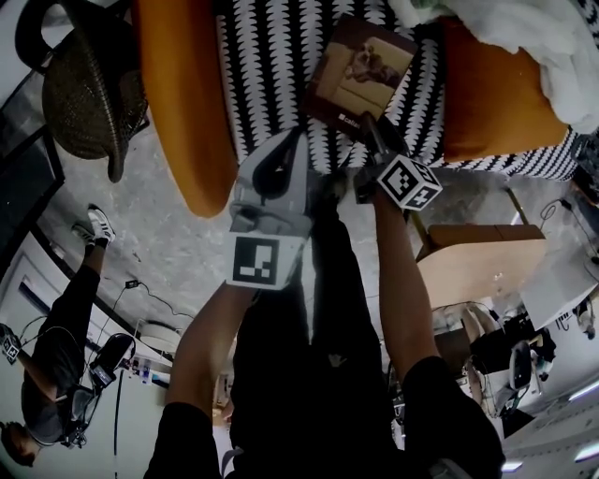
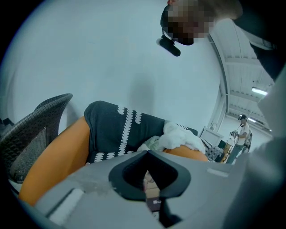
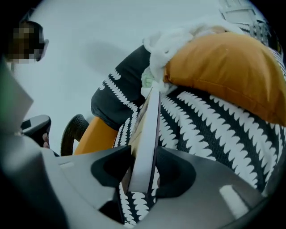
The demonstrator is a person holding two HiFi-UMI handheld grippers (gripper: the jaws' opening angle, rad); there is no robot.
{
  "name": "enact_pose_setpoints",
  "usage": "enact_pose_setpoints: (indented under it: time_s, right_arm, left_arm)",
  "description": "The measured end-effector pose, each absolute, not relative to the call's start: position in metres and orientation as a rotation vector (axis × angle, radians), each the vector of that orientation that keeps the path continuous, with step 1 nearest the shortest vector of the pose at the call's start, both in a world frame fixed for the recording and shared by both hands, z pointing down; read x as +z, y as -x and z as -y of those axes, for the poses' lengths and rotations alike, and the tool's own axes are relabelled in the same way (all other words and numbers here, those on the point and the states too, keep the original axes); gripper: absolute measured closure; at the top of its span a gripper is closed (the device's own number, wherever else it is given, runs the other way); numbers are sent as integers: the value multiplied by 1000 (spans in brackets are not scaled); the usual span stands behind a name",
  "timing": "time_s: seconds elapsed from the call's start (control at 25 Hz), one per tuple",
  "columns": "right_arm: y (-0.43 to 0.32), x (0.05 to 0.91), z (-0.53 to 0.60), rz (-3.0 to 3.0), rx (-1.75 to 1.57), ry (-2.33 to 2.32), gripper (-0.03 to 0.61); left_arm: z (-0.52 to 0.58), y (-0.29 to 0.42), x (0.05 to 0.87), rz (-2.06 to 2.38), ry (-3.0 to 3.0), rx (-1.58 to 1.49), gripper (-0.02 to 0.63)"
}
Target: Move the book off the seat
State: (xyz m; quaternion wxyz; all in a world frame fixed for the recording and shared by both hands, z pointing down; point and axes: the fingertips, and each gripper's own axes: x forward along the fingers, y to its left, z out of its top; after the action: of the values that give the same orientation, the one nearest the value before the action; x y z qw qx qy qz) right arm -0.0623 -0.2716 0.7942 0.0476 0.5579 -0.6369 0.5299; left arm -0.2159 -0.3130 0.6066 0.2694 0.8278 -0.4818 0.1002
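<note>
**Book clamped edge-on above the patterned seat**

The only print on the book [image 1: 360, 70] is a short white mark on the dark band along the lower edge of its cover, too small to read. The rest of the cover is a tan, sepia-toned picture inside a dark brown border. Each gripper carries a cube with black-and-white square markers, one [image 1: 409, 182] on the right and one [image 1: 255, 260] on the left; they bear no letters.

The seat [image 1: 271, 56] is soft upholstery, black with rows of white jagged, leaf-like marks. A smooth, rounded orange bolster [image 1: 182, 103] flanks it on one side and a second orange cushion [image 1: 496, 94] on the other. A crumpled white cloth [image 1: 524, 28] lies over that second cushion. Just beyond the first bolster stands a dark woven wicker chair [image 1: 84, 84].

The book is a thick rectangular volume with a pale page block. It is over the front part of the seat, tilted, with its near edge at the seat's front. The right gripper [image 1: 374, 131] has that near edge between its grey moulded jaws, which press on both covers. Seen from that gripper, the book stands edge-on.

The left gripper [image 1: 292, 145] hovers at the seat's front edge, just beside the book and apart from it. Its jaws are drawn together to a thin slit and hold nothing.
</note>
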Motion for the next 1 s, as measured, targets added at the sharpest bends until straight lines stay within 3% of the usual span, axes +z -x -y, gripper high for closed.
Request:
enact_pose_setpoints:
  time_s: [0.36,0.6,1.0]
  right_arm:
    - [85,773,307,2050,1161,-1451,393]
    - [106,785,298,2071,1182,-1327,380]
    - [109,762,310,2016,1178,-1495,420]
  left_arm:
    - [323,207,625,1336,-2209,270,607]
    - [315,205,633,1347,-2192,259,607]
    - [322,221,619,1361,-2201,246,607]
